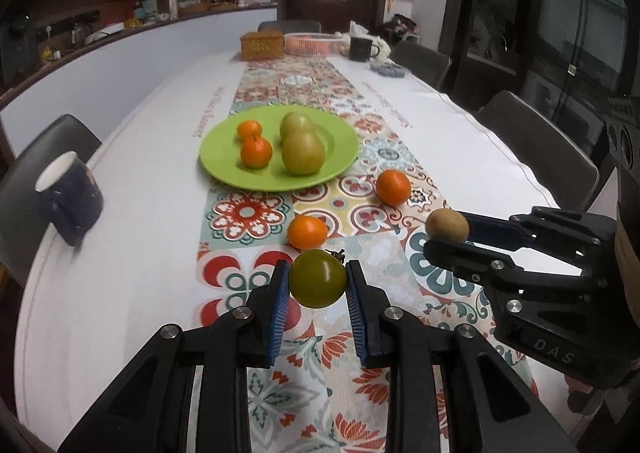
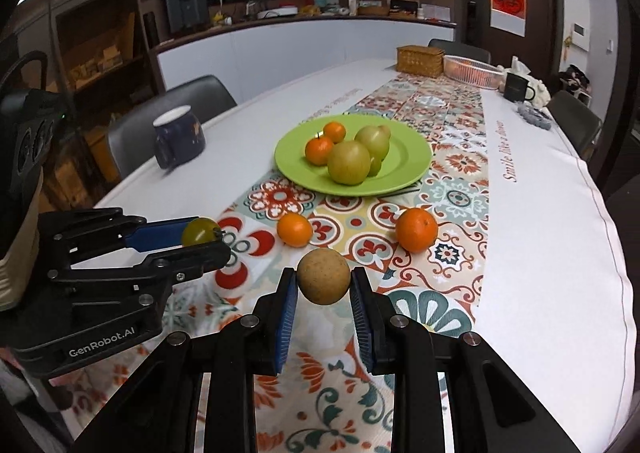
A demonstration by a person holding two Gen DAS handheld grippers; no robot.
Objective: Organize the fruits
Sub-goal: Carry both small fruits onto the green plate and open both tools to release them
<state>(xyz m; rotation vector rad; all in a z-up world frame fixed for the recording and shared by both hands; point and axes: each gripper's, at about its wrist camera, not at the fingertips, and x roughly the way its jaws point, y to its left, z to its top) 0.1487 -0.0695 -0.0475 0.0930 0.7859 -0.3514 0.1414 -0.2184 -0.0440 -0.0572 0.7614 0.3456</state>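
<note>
My left gripper (image 1: 317,280) is shut on a green tomato (image 1: 317,277), held above the patterned runner; it also shows in the right wrist view (image 2: 202,239). My right gripper (image 2: 324,283) is shut on a round brown fruit (image 2: 323,281), also seen in the left wrist view (image 1: 447,225). A green plate (image 1: 344,145) holds two oranges (image 1: 256,152) and two green pears (image 1: 302,152). Two more oranges lie on the runner in front of the plate, one on the left (image 1: 307,231) and one on the right (image 1: 393,187).
A dark blue mug (image 1: 70,199) stands at the table's left edge. A wicker box (image 1: 262,45), a pink basket (image 1: 312,41) and a black mug (image 1: 362,49) stand at the far end. Chairs line both sides of the table.
</note>
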